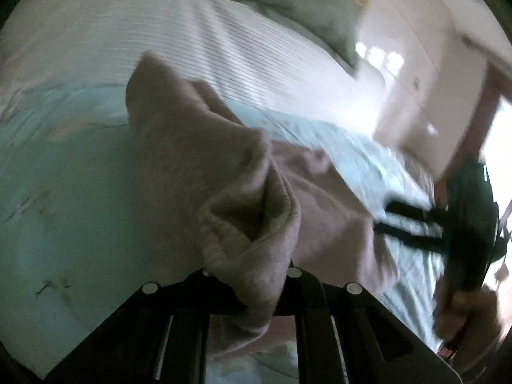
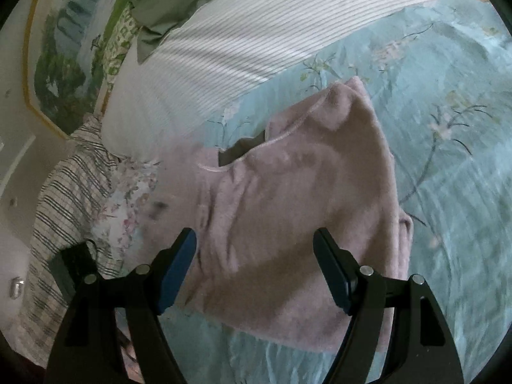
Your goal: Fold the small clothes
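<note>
left gripper point(image 1: 249, 275) clamped, right gripper point(image 2: 256, 268) spread wide

Both fisheye views bend hard at their black, vignetted edges. The left wrist view is heavily motion-blurred and dim in the foreground, with blown-out glare from a doorway point(image 1: 499, 147) at the right edge. The right wrist view is sharper and evenly, softly lit, slightly smeared, with a shadow band across the pink garment point(image 2: 297, 192).
</note>
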A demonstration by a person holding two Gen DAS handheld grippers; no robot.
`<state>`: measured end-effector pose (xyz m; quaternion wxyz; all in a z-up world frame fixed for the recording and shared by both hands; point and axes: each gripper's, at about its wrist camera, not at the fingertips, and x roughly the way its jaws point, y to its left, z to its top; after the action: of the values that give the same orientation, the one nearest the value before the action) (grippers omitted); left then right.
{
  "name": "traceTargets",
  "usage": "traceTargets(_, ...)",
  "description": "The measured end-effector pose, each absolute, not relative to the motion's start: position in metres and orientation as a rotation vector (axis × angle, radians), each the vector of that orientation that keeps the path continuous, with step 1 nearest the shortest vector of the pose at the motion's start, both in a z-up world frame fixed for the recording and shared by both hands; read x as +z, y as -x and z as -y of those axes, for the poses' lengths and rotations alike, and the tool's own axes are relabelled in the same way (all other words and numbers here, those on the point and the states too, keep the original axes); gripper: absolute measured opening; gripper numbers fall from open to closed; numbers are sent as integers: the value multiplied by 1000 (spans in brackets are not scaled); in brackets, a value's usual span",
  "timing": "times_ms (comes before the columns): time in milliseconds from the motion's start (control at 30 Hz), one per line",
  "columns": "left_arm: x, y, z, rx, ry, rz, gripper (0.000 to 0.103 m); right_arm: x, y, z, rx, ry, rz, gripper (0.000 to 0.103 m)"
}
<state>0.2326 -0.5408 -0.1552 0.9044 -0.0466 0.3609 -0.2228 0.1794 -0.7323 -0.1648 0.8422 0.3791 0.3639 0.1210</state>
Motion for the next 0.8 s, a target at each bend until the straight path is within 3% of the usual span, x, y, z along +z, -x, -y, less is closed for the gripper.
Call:
traceTargets(200, -180, -233, 560, -510, 64, -801, 9, -181, -225, 726, 346, -832, -866, 77)
traceTargets(567, -175, -236, 552, -525, 71, -776, 9, -213, -328, 674, 417, -789, -1028, 77)
traceTargets(633, -171, -234, 551, -529, 57, -769, 9, -217, -343, 666, 406, -752, -1047, 67)
traceTargets(700, -169, -231, 551, -537, 35, -763, 9, -214, -351, 660, 428, -722, -1037, 37)
traceTargets(800, -162, -224, 554, -537, -3, -749, 9, -198, -349, 668, 447, -708, -970, 23)
